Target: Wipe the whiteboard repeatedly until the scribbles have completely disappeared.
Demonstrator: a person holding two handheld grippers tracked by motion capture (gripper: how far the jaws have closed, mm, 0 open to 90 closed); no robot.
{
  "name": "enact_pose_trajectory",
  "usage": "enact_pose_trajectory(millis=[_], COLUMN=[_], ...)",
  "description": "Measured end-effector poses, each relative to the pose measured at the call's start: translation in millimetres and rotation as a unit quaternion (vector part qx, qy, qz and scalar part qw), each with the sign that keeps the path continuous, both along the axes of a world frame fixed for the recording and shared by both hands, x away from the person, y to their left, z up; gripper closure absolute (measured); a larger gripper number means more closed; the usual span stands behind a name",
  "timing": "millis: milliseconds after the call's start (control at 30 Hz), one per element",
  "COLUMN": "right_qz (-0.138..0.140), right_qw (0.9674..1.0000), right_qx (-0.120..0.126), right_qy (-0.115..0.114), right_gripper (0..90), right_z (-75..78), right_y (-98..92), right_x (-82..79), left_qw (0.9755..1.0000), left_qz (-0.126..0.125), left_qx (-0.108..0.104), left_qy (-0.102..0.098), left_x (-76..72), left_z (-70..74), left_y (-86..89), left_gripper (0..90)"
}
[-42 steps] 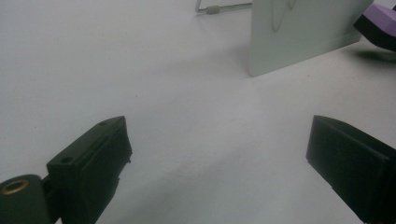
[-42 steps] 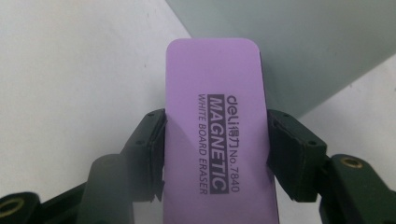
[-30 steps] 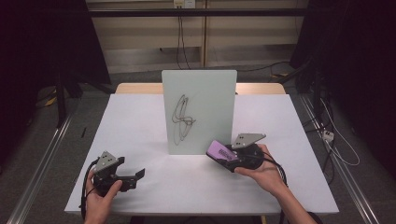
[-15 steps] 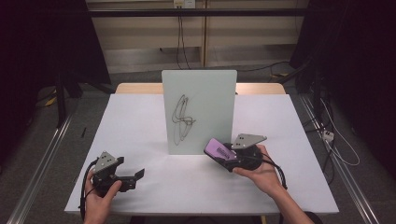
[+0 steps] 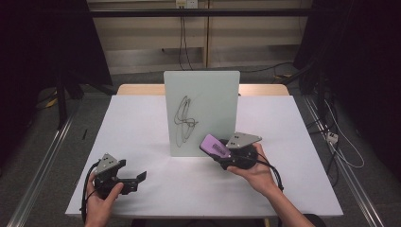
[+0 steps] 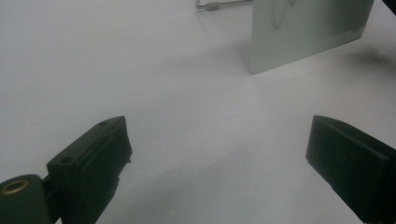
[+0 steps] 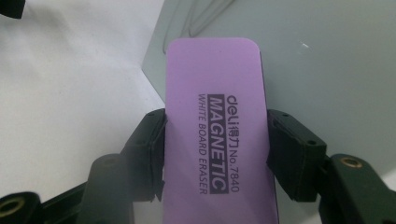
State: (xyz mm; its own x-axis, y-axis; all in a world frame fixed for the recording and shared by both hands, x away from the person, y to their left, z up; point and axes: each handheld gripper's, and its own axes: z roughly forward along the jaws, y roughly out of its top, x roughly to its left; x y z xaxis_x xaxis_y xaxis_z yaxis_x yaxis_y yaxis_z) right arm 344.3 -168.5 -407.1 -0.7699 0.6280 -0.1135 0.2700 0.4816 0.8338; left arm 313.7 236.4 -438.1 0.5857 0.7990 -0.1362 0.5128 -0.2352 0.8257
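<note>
A small whiteboard [image 5: 202, 111] stands upright at the table's middle, with a black scribble [image 5: 183, 118] on its face. My right gripper [image 5: 222, 153] is shut on a purple magnetic whiteboard eraser [image 5: 214, 146], held close to the board's lower right corner. In the right gripper view the eraser [image 7: 217, 130] sits clamped between both jaws, with the board [image 7: 299, 60] just behind it. My left gripper [image 5: 137, 178] rests low at the table's front left, open with nothing between its jaws. The left gripper view shows the board's lower corner [image 6: 303, 32] farther off.
The white table [image 5: 142, 123] has its front edge close to both hands. Metal rails run along the floor on either side. Cables [image 5: 340, 142] lie on the floor at the right. Bare tabletop spreads between the two grippers.
My right gripper has carried the eraser slightly left and up toward the board's lower right. The left gripper has stayed almost still.
</note>
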Motion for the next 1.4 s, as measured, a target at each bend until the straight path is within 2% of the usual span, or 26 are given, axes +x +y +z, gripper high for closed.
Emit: enact_pose_trajectory(millis=[100, 200, 500, 600, 967, 1033, 1133, 1200, 1400], right_qz=[0.007, 0.014, 0.017, 0.020, 0.024, 0.024, 0.022, 0.021, 0.022], right_qw=[0.9999, 0.9991, 0.9978, 0.9968, 0.9949, 0.9938, 0.9937, 0.9926, 0.9934], right_qx=[-0.012, -0.018, -0.012, -0.021, -0.023, -0.029, -0.031, -0.043, -0.039], right_qy=[-0.009, -0.035, -0.062, -0.074, -0.095, -0.105, -0.106, -0.111, -0.105], right_gripper=[41.4, 41.4, 41.4, 41.4, 41.4, 41.5, 41.5, 41.5, 41.6], right_z=[2.0, 8.8, 15.8, 15.0, 18.0, 17.7, 16.7, 15.6, 15.7], right_y=[11.2, 24.7, 40.8, 47.8, 65.4, 69.5, 71.4, 73.3, 72.6], right_x=[3.3, 8.9, 15.4, 17.1, 25.4, 26.3, 26.3, 25.7, 26.8], left_qw=[1.0000, 1.0000, 1.0000, 1.0000, 1.0000, 1.0000, 1.0000, 1.0000, 1.0000], left_qz=[0.003, 0.003, 0.000, -0.002, -0.002, -0.003, -0.003, -0.003, -0.003], left_qx=[-0.001, 0.001, 0.005, 0.004, 0.004, 0.004, 0.004, 0.004, 0.005], left_qy=[-0.002, -0.004, -0.006, -0.007, -0.005, -0.005, -0.005, -0.005, -0.003], left_x=[-0.8, -0.3, -1.0, -1.1, -1.4, -1.3, -1.3, -1.4, -1.2], left_z=[1.1, 1.0, 2.1, 2.1, 2.2, 2.2, 2.2, 2.2, 2.0], left_y=[0.0, -1.2, -2.1, -2.8, -1.7, -1.7, -1.6, -1.6, -2.3], left_gripper=[6.1, 6.1, 6.1, 6.1, 6.1, 6.1, 6.1, 6.1, 6.1])
